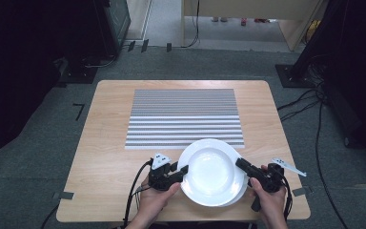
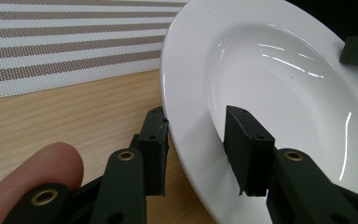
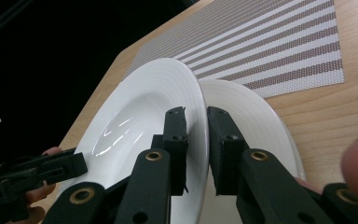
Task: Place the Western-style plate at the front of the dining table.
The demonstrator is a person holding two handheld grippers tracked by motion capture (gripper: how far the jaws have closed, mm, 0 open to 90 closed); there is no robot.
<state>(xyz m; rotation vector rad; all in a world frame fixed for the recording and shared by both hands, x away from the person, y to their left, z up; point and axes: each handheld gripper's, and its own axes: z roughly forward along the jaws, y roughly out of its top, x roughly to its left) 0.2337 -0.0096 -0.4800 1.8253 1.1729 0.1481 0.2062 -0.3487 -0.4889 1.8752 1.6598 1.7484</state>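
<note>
The top plate (image 1: 211, 169) of two stacked at the tabletop's (image 1: 105, 157) near edge is clamped by the right hand-held gripper (image 3: 196, 135), while the left hand-held gripper (image 2: 196, 140) straddles its rim, jaws loose.

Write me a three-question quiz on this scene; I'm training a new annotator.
1. True or false: the right gripper is shut on the rim of the upper white round ceramic plate.
2. What lies under that plate? A) a second white plate B) a bowl C) a tray
3. What lies beyond the plates on the wooden table?
Key: 1 true; 2 A; 3 the striped grey-and-white woven placemat.
</note>
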